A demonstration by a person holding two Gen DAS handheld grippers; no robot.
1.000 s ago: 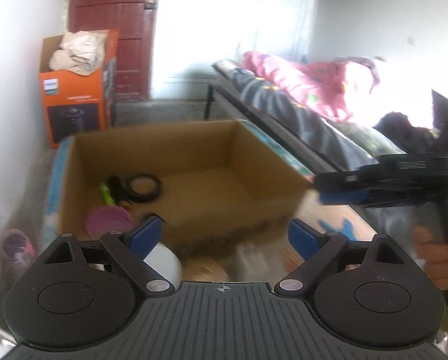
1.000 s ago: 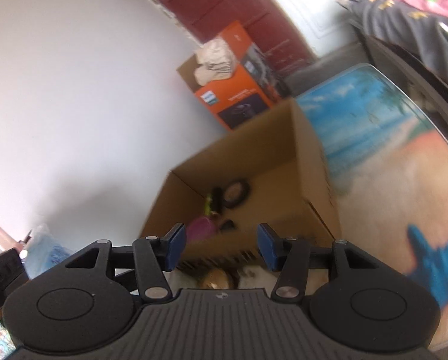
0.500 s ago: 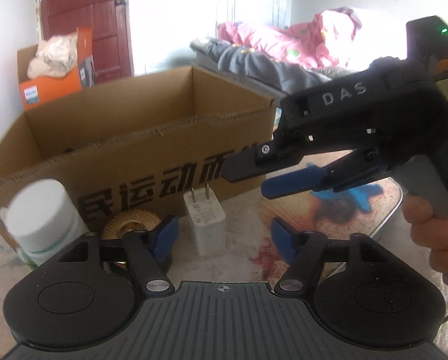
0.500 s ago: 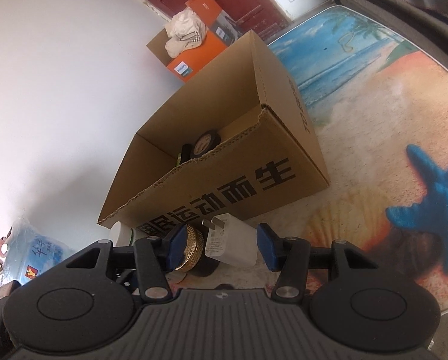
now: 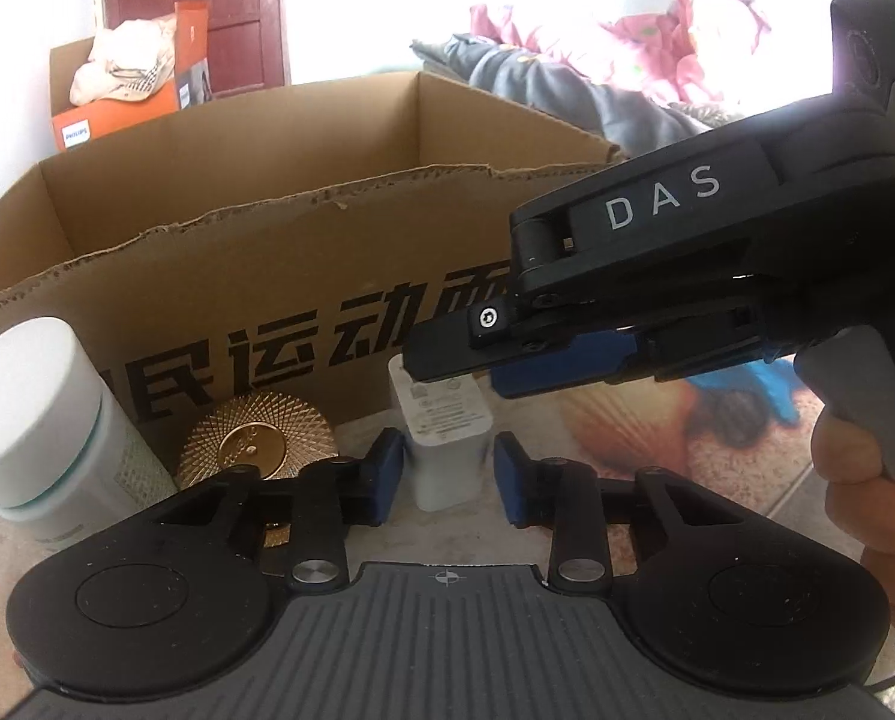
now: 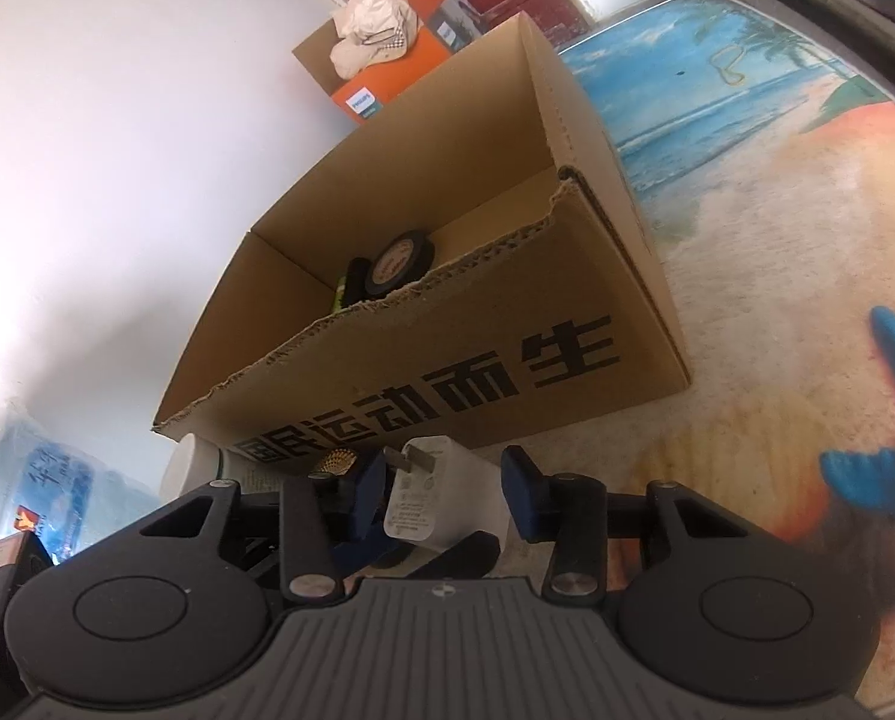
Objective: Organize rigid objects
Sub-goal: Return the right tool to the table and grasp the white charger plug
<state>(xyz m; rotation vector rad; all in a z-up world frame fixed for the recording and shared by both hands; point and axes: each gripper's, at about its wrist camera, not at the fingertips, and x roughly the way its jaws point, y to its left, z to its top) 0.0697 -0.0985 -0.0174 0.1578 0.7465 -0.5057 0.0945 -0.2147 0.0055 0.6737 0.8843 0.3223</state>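
A white plug charger (image 5: 447, 438) (image 6: 417, 498) stands on the table in front of the open cardboard box (image 5: 267, 276) (image 6: 387, 372). My left gripper (image 5: 447, 477) is closing on it, and both blue pads touch its sides. My right gripper (image 6: 443, 471) comes in from the right, held by a hand (image 5: 861, 480). Its jaws are closing too, with the charger between them and the pads just beside it. A gold patterned disc (image 5: 261, 438) (image 6: 336, 459) and a white jar (image 5: 33, 414) (image 6: 189, 468) stand to the left of the charger. A black tape roll (image 6: 399, 261) lies in the box.
An orange Philips box (image 5: 129, 102) (image 6: 399, 66) with cloth on top stands by the red door. A bed with grey and pink bedding (image 5: 567, 72) is behind the table. The beach-print table top (image 6: 777, 210) stretches right of the cardboard box. A blue water pack (image 6: 39, 480) sits far left.
Both grippers came down from above the box to the table in front of it. The left jaws narrowed onto the charger. The right gripper moved in over the charger and narrowed slightly.
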